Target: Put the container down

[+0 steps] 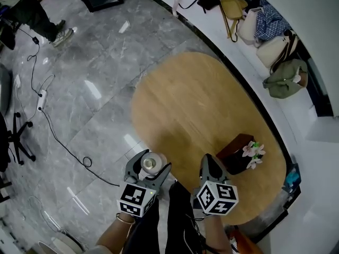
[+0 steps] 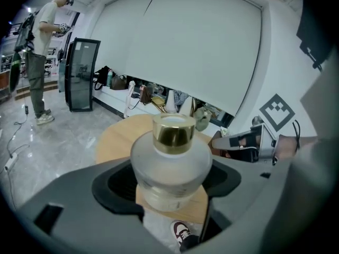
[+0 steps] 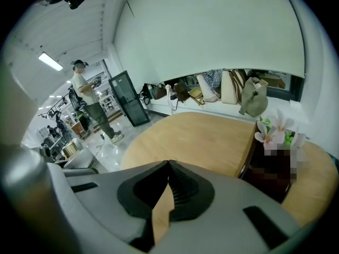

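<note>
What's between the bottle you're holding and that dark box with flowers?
In the head view, only the right gripper, shut and empty, over bare table, between bottle and box.

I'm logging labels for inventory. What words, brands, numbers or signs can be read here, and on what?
None readable.
container in the left tool: frosted, gold cap, no print shows.
marker cube: square patterns only, no letters.
dark box: front hidden by a mosaic patch.
</note>
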### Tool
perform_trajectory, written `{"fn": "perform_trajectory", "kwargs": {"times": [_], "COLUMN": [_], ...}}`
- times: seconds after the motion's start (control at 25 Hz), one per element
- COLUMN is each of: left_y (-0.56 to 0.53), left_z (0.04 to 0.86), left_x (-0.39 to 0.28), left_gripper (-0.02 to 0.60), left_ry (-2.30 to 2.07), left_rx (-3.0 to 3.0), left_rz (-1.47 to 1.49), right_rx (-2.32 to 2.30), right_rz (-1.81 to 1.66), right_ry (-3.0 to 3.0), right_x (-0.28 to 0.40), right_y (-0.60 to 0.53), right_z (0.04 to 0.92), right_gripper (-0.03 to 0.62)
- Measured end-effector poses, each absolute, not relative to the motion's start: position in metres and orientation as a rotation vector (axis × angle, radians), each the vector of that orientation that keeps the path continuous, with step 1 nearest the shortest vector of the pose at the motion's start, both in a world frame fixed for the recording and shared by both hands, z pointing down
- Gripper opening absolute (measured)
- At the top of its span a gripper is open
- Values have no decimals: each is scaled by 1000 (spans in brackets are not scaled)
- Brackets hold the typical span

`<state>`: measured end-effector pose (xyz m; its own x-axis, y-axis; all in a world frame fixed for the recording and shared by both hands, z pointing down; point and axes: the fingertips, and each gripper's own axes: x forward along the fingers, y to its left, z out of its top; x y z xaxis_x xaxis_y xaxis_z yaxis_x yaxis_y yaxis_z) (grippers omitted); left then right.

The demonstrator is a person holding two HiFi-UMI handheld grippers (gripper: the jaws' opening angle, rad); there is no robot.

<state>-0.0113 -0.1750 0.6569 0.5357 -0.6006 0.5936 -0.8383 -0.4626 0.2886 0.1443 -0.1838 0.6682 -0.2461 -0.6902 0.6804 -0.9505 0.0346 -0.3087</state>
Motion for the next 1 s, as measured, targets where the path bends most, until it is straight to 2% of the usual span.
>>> {"fn": "perform_trajectory", "kwargs": {"times": [1.0], "left_y": [-336], "left_z": [707], "left_x": [28], "left_gripper": [339], "left_ry": [-1156], "left_rx": [2355], "left_rz": [646], "right_rx": [1667], "right_rz": [1054], "right_ry": [-2025], "right_x": [147], "right_y": [-303], "right_z": [699], "right_gripper": [23]}}
